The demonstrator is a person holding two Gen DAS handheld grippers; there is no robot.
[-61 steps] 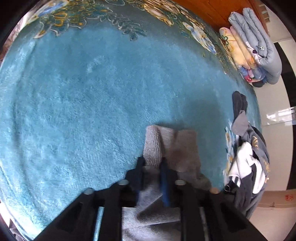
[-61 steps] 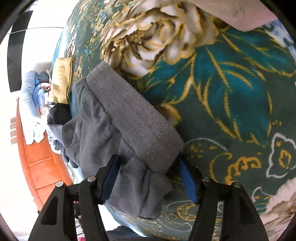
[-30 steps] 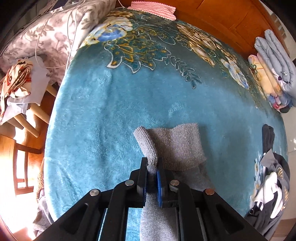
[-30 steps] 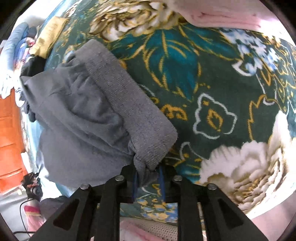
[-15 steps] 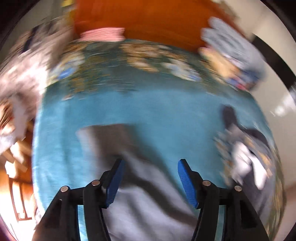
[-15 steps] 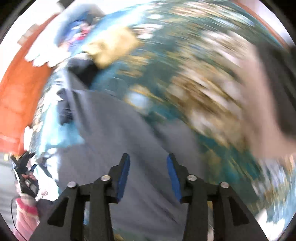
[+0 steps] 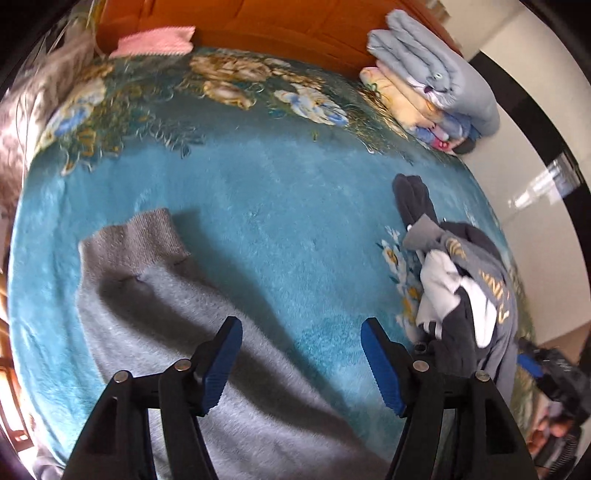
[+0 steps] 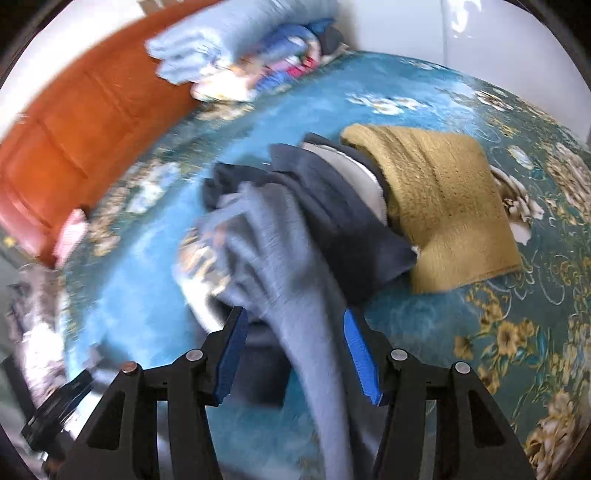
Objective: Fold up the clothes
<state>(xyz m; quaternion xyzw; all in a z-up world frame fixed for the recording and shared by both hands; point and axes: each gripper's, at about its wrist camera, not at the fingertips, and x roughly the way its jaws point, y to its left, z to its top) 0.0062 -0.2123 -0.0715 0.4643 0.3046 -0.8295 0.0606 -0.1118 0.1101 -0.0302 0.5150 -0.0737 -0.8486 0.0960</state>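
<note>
A grey sweater (image 7: 177,332) lies spread on the teal blanket (image 7: 295,206), its ribbed band (image 7: 136,236) at the upper left. My left gripper (image 7: 301,328) hovers over the sweater's right edge, its jaws opening, with nothing between them. In the blurred right wrist view, my right gripper (image 8: 293,321) is over a pile of loose clothes. A grey-blue garment (image 8: 280,251) runs down between its opening jaws, and the pads do not press on it. A dark navy garment (image 8: 332,221) lies beside it. The pile (image 7: 461,288) also shows at the left wrist view's right.
A folded mustard knit (image 8: 443,199) lies right of the pile. Stacked folded bedding (image 7: 424,74) leans on the orange headboard (image 7: 295,22) at the far corner. A pink cloth (image 7: 155,40) lies at the bed's head, with a floral pillow (image 7: 44,85) to its left.
Both grippers let go of the grey sweater and opened. The left one drew back and up from the ribbed band. The right one swung fast across the bed to the clothes pile.
</note>
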